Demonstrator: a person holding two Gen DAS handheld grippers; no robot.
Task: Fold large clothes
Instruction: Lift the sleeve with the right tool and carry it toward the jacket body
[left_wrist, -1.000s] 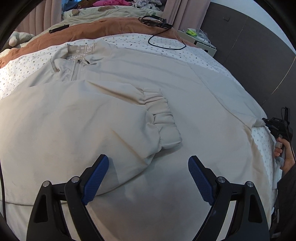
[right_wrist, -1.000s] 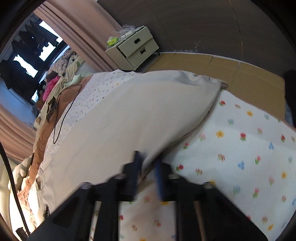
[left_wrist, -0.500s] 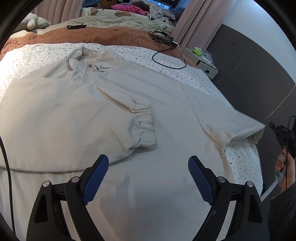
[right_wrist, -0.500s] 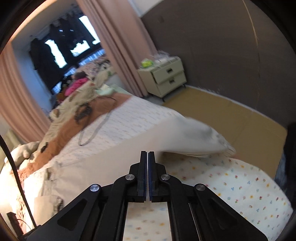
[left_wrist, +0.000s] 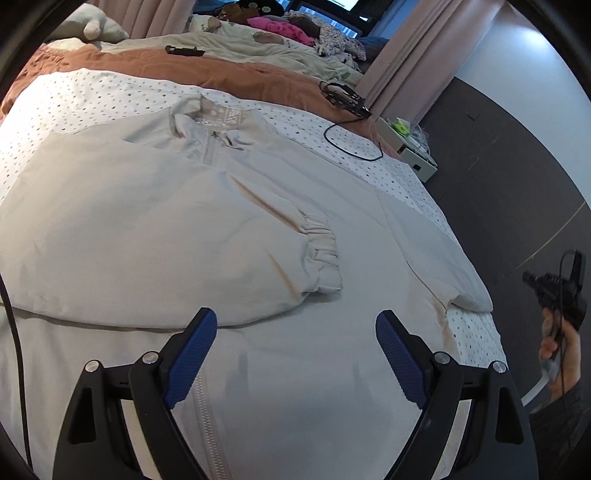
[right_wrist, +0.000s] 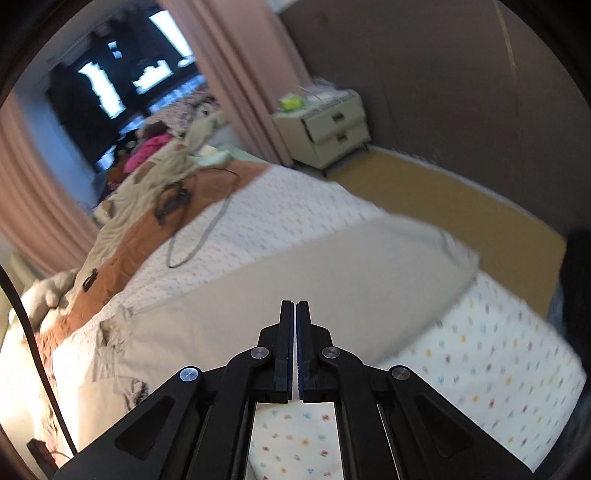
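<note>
Left gripper (left_wrist: 295, 334) gapes above jacket (left_wrist: 236, 236).

Matt beige cloth jacket (left_wrist: 236, 229); dotted cotton bedsheet (left_wrist: 92, 96).

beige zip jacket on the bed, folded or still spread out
Partly folded: on the beige zip jacket one elastic-cuffed sleeve lies across the chest; the other sleeve lies out sideways.

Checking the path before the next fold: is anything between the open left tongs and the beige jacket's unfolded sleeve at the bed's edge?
Nothing visible does. The left tongs hang open over the jacket; only bare jacket cloth lies between them and the flat sleeve. The folded sleeve's cuff lies off to the side, and the black cable lies farther up the bed.
</note>
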